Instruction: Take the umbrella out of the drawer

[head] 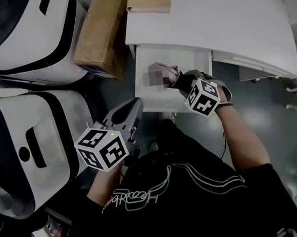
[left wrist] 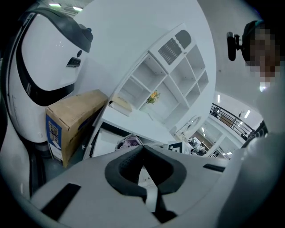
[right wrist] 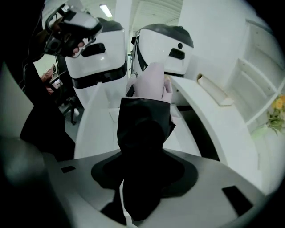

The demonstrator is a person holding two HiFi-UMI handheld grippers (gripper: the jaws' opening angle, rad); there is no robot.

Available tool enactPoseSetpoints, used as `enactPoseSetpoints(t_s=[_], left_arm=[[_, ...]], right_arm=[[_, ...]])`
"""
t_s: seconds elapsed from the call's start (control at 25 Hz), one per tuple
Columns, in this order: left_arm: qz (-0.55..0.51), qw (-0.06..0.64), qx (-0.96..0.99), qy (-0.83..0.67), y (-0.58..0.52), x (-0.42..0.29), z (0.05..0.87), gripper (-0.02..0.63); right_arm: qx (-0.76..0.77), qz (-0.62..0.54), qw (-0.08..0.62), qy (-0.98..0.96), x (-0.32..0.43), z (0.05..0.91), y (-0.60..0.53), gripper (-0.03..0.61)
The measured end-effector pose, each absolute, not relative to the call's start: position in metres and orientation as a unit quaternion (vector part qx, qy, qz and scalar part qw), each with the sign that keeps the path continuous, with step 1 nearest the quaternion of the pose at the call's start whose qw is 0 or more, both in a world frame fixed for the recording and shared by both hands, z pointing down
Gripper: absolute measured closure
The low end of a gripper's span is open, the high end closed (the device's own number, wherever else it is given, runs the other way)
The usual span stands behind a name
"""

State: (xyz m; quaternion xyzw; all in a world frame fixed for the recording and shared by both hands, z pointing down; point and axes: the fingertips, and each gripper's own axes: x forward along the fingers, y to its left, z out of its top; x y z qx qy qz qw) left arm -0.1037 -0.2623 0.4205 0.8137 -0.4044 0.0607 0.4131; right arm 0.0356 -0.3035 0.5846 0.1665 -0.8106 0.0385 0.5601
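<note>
The lifting-out step appears to be in hand: the umbrella (right wrist: 149,84) is clamped in the right tongs (right wrist: 143,133), over the inside of the open drawer (head: 149,61). The left tongs (left wrist: 142,151) are closed on nothing, well back from the drawer. Next, the umbrella needs to be raised clear of the drawer front.

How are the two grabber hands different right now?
The right gripper is clamped on the dark end of the umbrella; the left gripper has its jaws closed on nothing. The right gripper reaches over the open drawer; the left gripper sits close to the person, off to the drawer's side. Both carry a cube with square markers.
</note>
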Motion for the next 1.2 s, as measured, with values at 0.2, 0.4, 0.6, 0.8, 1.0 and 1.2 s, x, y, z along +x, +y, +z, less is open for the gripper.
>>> enactPoseSetpoints(t_s=[0.2,0.4,0.6,0.8,1.0,1.2], left_arm=[[0.057,0.382,0.835,-0.391,-0.236,-0.099,0.39,0.594],[0.05,0.358,0.852,-0.378,-0.199,-0.099,0.357,0.594],[0.046,0.335,0.861,-0.38,-0.169,-0.107,0.33,0.594],[0.047,0.311,0.873,-0.374,-0.139,-0.104,0.312,0.594],[0.056,0.294,0.883,-0.362,-0.119,-0.096,0.307,0.594],[0.058,0.292,0.887,-0.353,-0.108,-0.09,0.306,0.594]], right_arm=[[0.236,0.058,0.481,-0.842,0.027,0.512,-0.281,0.367],[0.269,0.058,0.411,-0.869,0.01,0.446,-0.236,0.367],[0.305,0.099,0.324,-0.89,0.002,0.4,-0.195,0.367],[0.325,0.122,0.252,-0.903,-0.001,0.373,-0.155,0.367],[0.344,0.163,0.194,-0.904,0.004,0.363,-0.131,0.367],[0.355,0.189,0.155,-0.902,0.009,0.359,-0.121,0.367]])
